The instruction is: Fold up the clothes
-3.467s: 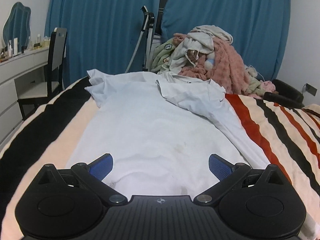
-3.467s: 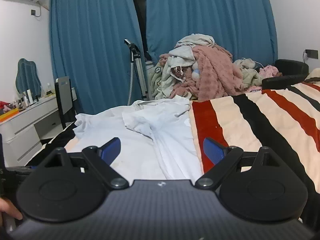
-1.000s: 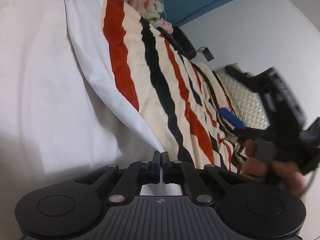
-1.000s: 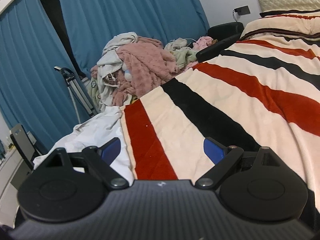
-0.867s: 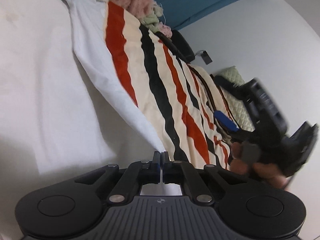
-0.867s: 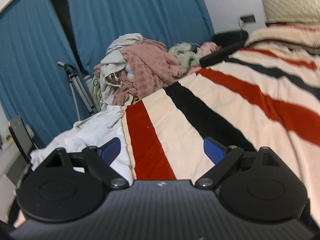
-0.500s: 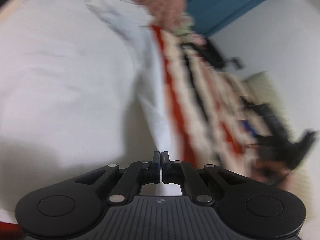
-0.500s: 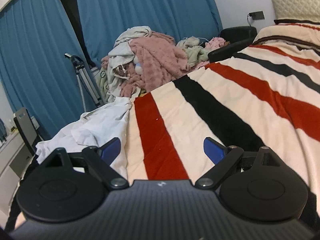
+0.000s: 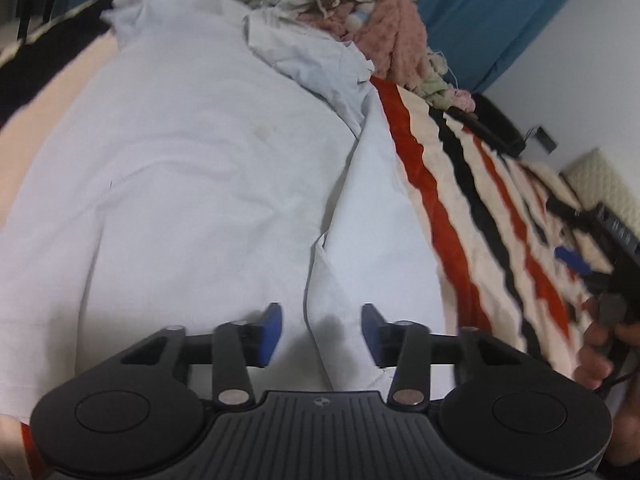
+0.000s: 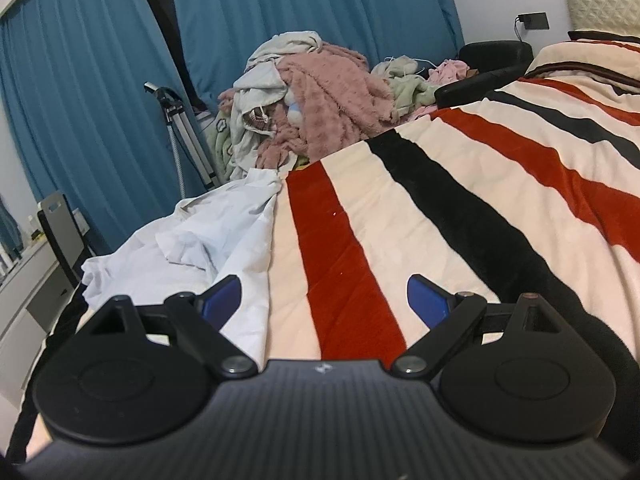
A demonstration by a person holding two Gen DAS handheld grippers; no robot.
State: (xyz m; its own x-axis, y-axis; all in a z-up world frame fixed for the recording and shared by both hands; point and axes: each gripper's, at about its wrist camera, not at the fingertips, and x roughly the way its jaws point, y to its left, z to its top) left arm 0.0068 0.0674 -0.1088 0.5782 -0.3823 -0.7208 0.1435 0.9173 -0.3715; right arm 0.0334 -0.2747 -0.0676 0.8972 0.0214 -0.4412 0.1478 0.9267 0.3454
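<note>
**White shirt spread on the striped bed, both tools apart**

My left tool (image 9: 321, 332) hangs low over the white shirt (image 9: 192, 168), its blue-padded fingers (image 9: 269, 332) spread with nothing between them; a folded edge of the cloth runs up just ahead of the gap. The shirt lies flat across the bed's striped blanket (image 9: 472, 200), its rumpled collar end at the far side, touching the heap of pink and beige laundry (image 9: 384, 12).

My right tool (image 10: 328, 300) is over the bare red, black and cream stripes, its fingers spread wide and holding nothing. From there the shirt's edge lies just beside the left finger (image 10: 220, 296), the rest of it bunched toward the blue curtains (image 10: 100, 80). In the left wrist view my right hand (image 9: 600, 348) shows at the frame's edge, gripping its handle.
</note>
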